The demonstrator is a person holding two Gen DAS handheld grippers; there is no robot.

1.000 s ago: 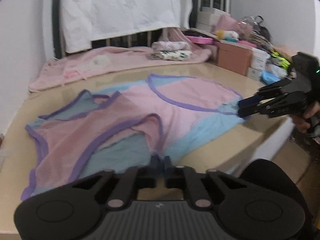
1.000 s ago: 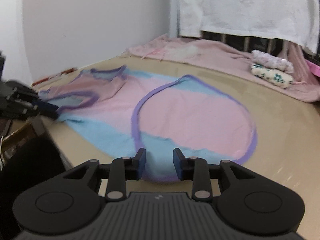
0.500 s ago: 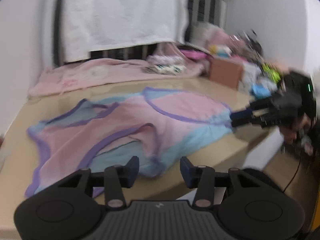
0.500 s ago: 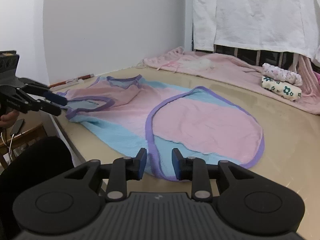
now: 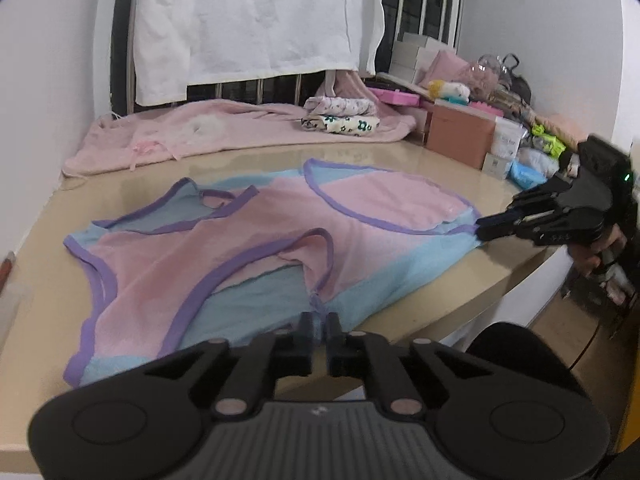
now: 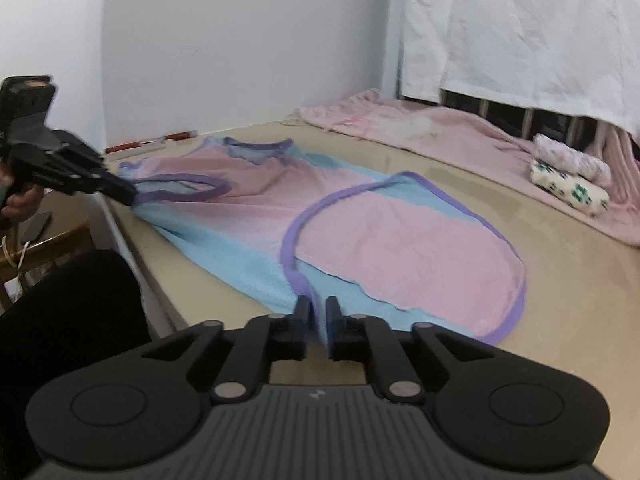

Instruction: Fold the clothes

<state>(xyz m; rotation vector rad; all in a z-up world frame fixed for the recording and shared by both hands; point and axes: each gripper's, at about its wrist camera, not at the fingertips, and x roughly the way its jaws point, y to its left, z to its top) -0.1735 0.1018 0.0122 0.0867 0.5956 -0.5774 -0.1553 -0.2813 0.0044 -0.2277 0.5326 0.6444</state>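
Note:
A pink and blue sleeveless garment [image 5: 280, 248] with purple trim lies flat on the beige table [image 5: 48, 288]. My left gripper [image 5: 319, 320] is at the table's near edge, below the armhole. Its jaws are closing, with a pinch of the blue cloth and purple trim between the pads. My right gripper [image 6: 319, 316] is at the hem [image 6: 304, 292], and its jaws are closing too, with the blue hem edge between them. Each wrist view shows the other gripper at its end of the garment: the right gripper [image 5: 482, 232] and the left gripper [image 6: 128, 196].
A pink blanket [image 5: 224, 136] lies along the back of the table with folded clothes [image 5: 340, 118] on it. Boxes and clutter [image 5: 460, 136] crowd the right end. A white sheet [image 5: 248, 20] hangs on the rail behind. A dark chair back [image 6: 60, 320] stands beside the table's edge.
The left jaws went from shut to wide open and have now narrowed onto the cloth again. The right jaws have narrowed onto the hem. Neither hand has moved much.

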